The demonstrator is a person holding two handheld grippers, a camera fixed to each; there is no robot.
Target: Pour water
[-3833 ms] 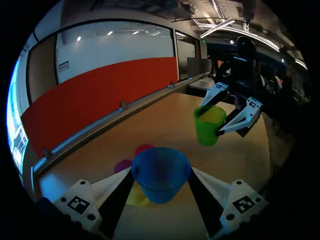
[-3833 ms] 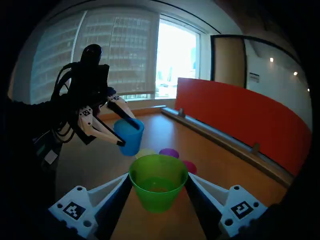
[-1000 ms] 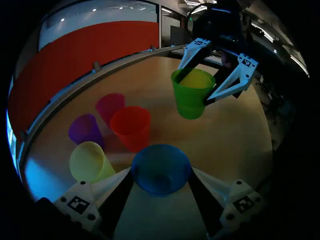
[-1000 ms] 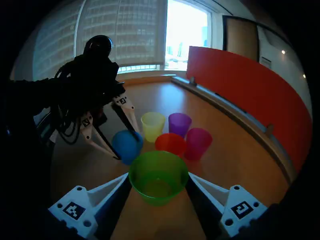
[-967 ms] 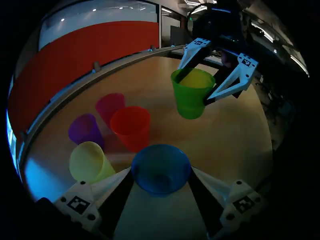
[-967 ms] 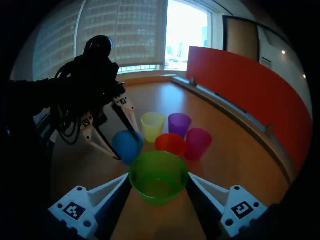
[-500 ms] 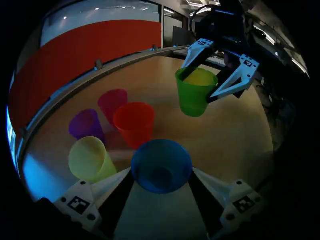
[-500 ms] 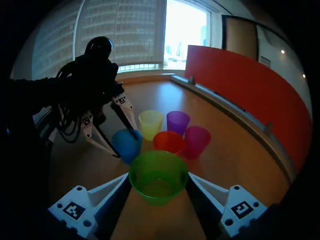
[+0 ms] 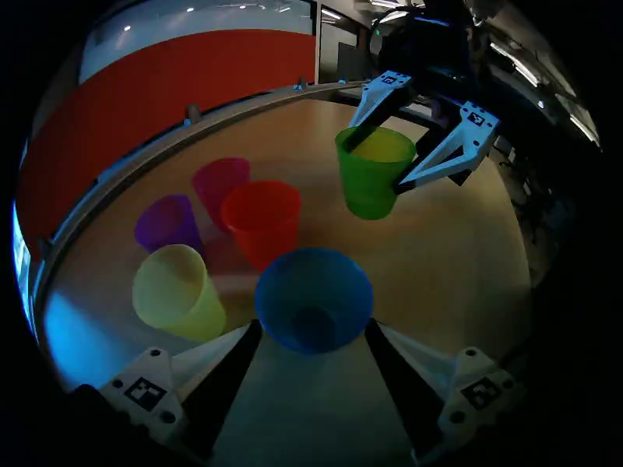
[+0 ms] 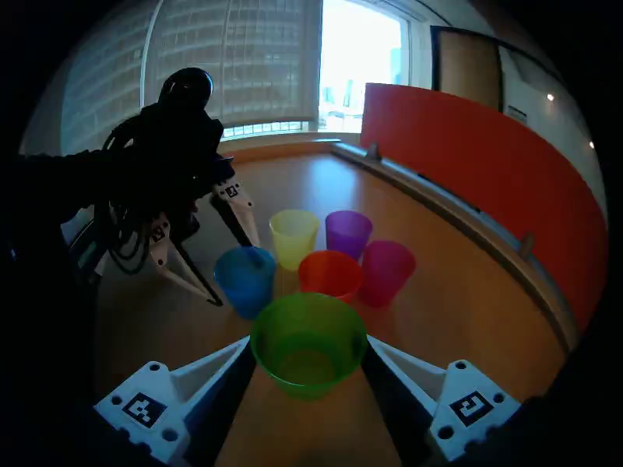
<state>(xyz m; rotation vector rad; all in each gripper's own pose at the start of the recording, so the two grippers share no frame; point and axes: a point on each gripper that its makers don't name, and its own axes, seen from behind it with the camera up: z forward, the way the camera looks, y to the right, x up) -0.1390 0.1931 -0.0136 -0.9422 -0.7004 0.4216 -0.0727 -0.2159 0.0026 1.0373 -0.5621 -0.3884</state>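
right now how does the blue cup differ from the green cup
The blue cup is clamped in the left gripper, the green cup in the right gripper. The blue cup sits close beside the yellow cup and red cup; the green cup is held apart from them. The green cup seems to hold a little liquid; the blue cup looks empty. Both share the same tapered shape and are roughly upright.

No word, number or brand can be read here. Black-and-white square markers (image 10: pixel 142 410) on the right gripper (image 10: pixel 309 346) and left gripper (image 9: pixel 311 325) are patterns only; a wall sign (image 10: pixel 510 114) is too small.
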